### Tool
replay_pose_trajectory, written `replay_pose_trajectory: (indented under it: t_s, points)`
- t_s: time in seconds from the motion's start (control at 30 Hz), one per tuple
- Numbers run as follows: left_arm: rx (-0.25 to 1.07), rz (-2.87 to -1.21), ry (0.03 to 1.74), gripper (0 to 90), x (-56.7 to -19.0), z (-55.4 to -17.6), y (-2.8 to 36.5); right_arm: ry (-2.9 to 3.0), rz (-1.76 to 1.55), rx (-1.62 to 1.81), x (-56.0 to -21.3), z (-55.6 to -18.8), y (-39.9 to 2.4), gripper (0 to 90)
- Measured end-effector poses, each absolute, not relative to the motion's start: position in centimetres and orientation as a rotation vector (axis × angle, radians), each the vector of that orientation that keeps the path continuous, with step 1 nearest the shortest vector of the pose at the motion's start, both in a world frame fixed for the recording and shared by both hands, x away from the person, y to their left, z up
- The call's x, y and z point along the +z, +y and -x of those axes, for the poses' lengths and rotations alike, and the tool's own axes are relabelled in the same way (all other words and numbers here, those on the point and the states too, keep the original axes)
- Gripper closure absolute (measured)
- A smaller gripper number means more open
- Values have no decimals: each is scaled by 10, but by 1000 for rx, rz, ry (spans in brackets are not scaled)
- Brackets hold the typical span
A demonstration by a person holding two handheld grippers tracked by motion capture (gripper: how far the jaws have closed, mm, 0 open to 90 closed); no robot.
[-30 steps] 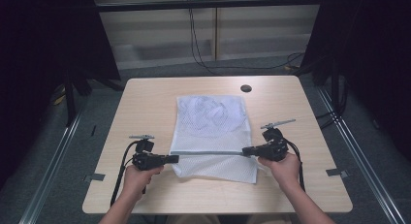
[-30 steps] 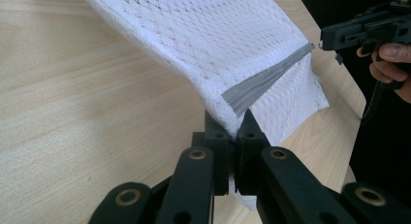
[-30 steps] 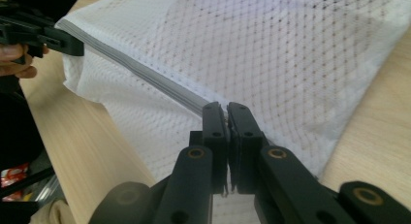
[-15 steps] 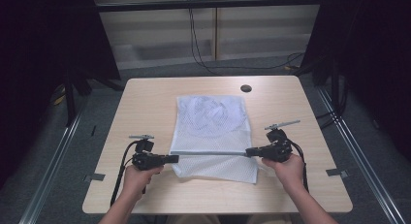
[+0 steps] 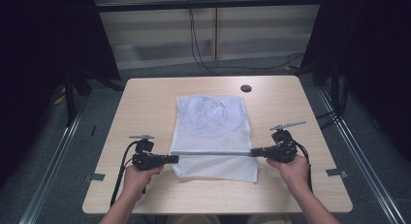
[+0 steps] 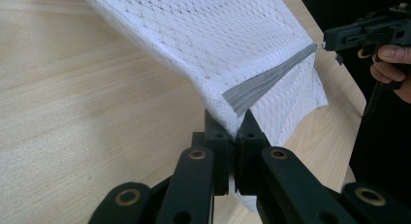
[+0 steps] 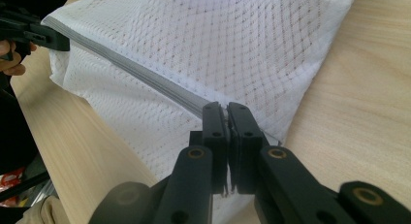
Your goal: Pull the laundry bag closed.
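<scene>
A white mesh laundry bag (image 5: 213, 136) lies in the middle of the wooden bench (image 5: 145, 103), and its near part is lifted a little from the surface. The left tool (image 5: 170, 159) is closed on the left end of the grey zipper band (image 5: 213, 153), and in the left gripper view the mesh corner is pinched tightly between the two black jaws. The right tool (image 5: 254, 151) is closed on the other end of the same band, where the right gripper view shows the jaws pressed together on the zipper end. Compared with one second ago, very little has changed: the left hand (image 5: 138, 175) stays in the same place, and the right hand (image 5: 291, 168) has shifted only slightly outward, so the band now looks straight and tight between the two tools. I judge that the bag is being stretched to make the zipper line taut, and that the pull along the zipper has not really begun yet. The grip on both ends seems secure.
</scene>
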State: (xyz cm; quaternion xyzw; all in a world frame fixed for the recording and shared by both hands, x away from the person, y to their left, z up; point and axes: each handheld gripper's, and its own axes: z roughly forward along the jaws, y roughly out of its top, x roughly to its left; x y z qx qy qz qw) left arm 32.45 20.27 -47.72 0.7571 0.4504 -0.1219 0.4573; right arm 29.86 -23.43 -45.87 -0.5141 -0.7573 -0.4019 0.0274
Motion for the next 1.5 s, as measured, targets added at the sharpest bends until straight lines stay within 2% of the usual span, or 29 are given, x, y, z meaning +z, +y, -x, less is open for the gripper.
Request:
replay_pose_trajectory:
  t_s: [1.07,1.27,1.33,1.4,1.43,1.5]
  points:
    - [-295,-1865,1118,874,-477,-324,203,-2344,1612,-1233,-461,-296,-241,869]
    - [-291,-1865,1097,848,-476,-323,204,-2355,1593,-1232,-461,-295,-239,866]
    - [-274,-1877,1098,787,-476,-323,203,-2365,1594,-1225,-461,-295,-238,864]
    - [-266,-1901,1110,654,-476,-324,203,-2379,1604,-1223,-461,-295,-238,858]
    - [-258,-1896,1110,625,-475,-324,204,-2384,1605,-1218,-460,-295,-238,856]
    - [-219,-1930,1133,475,-473,-325,203,-2394,1605,-1238,-459,-294,-239,816]
